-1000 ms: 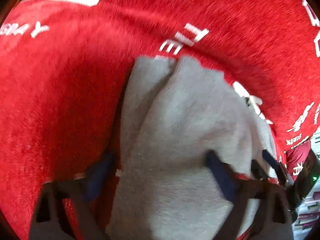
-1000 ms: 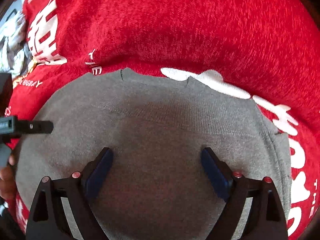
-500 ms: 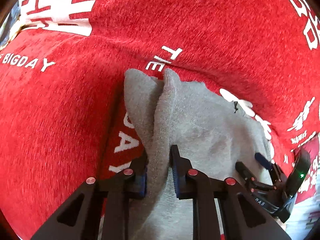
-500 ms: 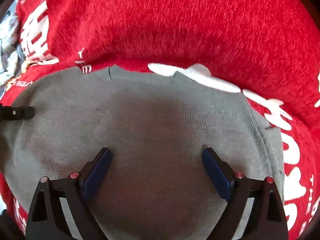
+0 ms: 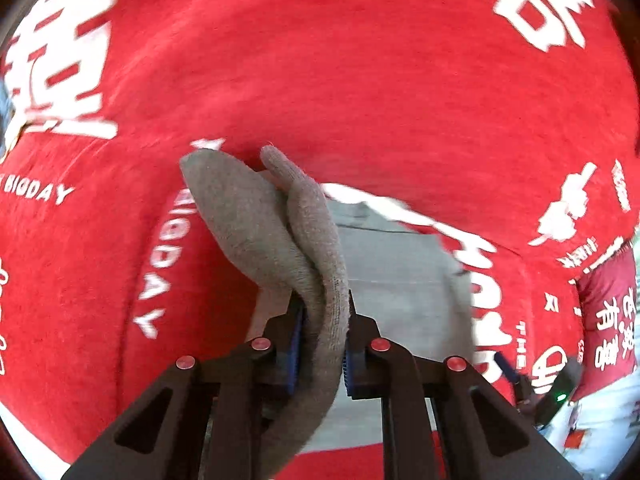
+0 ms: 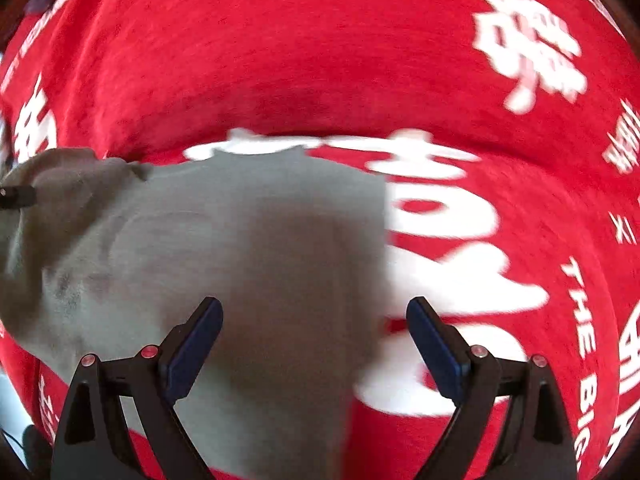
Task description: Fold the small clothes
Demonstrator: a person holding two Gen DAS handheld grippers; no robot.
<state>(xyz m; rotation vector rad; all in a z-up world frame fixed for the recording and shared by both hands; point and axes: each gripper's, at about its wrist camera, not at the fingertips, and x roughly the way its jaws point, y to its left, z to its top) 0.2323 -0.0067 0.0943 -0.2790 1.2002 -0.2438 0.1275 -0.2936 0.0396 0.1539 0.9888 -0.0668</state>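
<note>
A small grey knitted garment lies on a red cloth with white lettering. My left gripper pinches a bunched fold of the grey garment, lifted above the cloth. Its jaws are closing, and the pads press on the fabric from both sides. In the right wrist view the grey garment lies mostly flat, raised at its left end. My right gripper hovers open over the garment's right edge, nothing between its fingers. The right gripper's blue finger shows in the left wrist view.
The red cloth covers the whole surface around the garment. A dark tip of the left gripper shows at the left edge of the right wrist view. A pale area lies past the cloth's lower right border.
The left jaws went from wide open to pinching a fold of the grey garment and rose with it. The right gripper, still open, slid right to the garment's right edge.
</note>
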